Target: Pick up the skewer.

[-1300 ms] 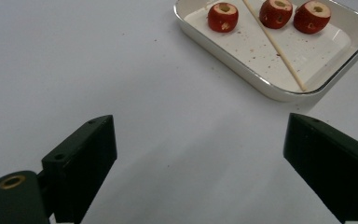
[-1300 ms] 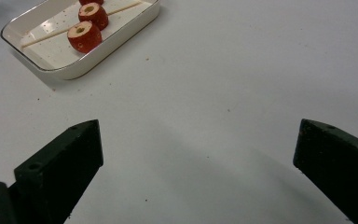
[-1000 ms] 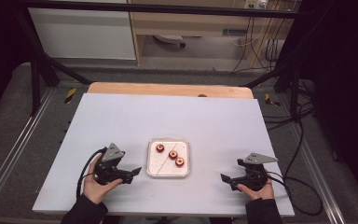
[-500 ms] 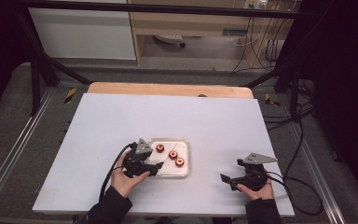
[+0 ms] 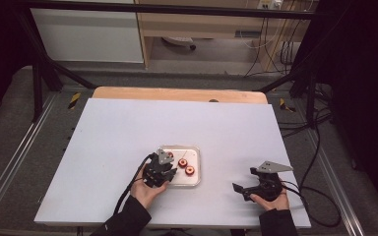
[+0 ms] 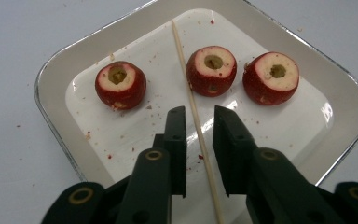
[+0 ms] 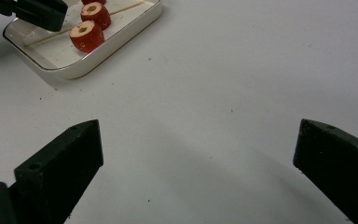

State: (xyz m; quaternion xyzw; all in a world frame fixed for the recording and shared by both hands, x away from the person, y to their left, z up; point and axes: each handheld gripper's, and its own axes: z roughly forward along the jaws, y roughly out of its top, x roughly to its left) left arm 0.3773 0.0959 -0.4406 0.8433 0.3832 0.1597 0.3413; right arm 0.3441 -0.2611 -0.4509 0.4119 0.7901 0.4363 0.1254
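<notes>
On the tray [image 6: 56, 88], skewer [image 6: 200, 126] seemingly untouched between hand-held gripper [image 6: 199, 116] jaws.

Three dark red fruits [image 6: 213, 70] show pale cut tops. They sit on a white tray [image 6: 56, 88] beside a tan skewer [image 6: 193, 107].

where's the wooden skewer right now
In the left gripper view, the wooden skewer lies in the white tray, between two cored red fruits.
</notes>
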